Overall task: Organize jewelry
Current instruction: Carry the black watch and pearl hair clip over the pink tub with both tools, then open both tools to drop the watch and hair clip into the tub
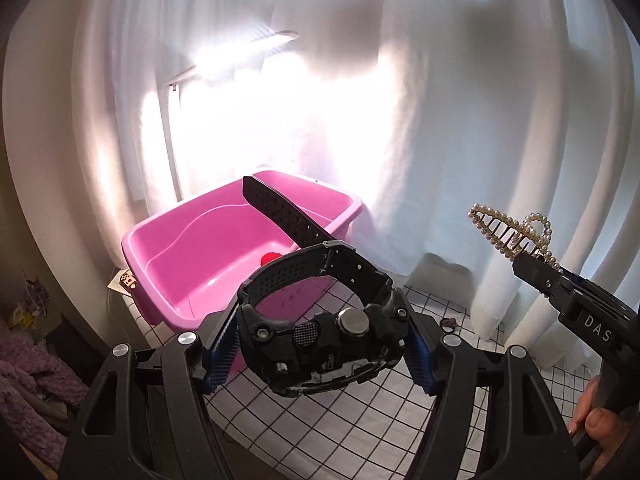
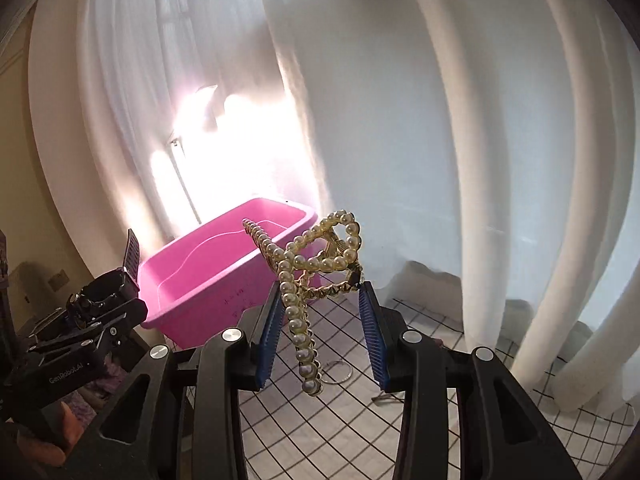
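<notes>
My left gripper (image 1: 320, 344) is shut on a black sports watch (image 1: 320, 336), held in the air just in front of a pink plastic tub (image 1: 192, 256). The watch strap (image 1: 288, 212) sticks up over the tub. My right gripper (image 2: 320, 320) is shut on a gold pearl hair claw clip (image 2: 308, 272), held in the air to the right of the tub (image 2: 208, 276). In the left wrist view the right gripper (image 1: 532, 264) with the clip (image 1: 512, 232) is at the right. In the right wrist view the left gripper (image 2: 120, 312) with the watch (image 2: 104, 292) is at the left.
A small red item (image 1: 270, 257) lies in the tub. The table has a white cloth with a black grid (image 2: 420, 420). A thin ring (image 2: 340, 372) and a small dark item (image 1: 448, 324) lie on it. White curtains (image 2: 480, 160) hang behind. Purple fabric (image 1: 28, 380) is at the left.
</notes>
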The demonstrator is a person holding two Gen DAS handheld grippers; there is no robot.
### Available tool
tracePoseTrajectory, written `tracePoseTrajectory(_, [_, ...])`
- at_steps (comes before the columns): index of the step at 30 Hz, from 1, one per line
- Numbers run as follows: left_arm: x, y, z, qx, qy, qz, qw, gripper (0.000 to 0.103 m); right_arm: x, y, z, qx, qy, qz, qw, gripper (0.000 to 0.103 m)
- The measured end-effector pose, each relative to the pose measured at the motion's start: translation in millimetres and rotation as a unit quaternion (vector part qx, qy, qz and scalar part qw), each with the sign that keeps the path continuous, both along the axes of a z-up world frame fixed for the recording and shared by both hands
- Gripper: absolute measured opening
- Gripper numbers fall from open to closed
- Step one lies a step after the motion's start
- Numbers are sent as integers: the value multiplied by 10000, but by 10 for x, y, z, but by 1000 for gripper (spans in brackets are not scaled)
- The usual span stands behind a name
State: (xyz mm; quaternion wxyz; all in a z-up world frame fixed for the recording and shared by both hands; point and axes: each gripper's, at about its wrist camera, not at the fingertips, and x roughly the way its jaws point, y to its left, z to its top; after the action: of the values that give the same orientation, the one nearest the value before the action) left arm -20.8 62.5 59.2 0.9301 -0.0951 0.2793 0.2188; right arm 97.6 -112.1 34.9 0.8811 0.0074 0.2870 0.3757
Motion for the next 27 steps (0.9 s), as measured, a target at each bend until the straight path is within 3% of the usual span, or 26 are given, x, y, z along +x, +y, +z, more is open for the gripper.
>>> tracePoseTrajectory(8, [305,1241,58,56,94,116,9999,67,379,1351,179,-81,142,428,9990,37])
tracePoseTrajectory(12, [516,1734,-77,-205,288,144,9993,67,581,1949,163,-356,260,620,9971,37])
tracePoseTrajectory(17, [707,2072,-326,-504,569,90,9971,67,812,2584,-13,-822,459,840,9920,37])
tracePoseTrajectory(27, [912,2390,-700,-926,1067,185,9898,67,1329,3242,-560,-1675,1387,998,9709,37])
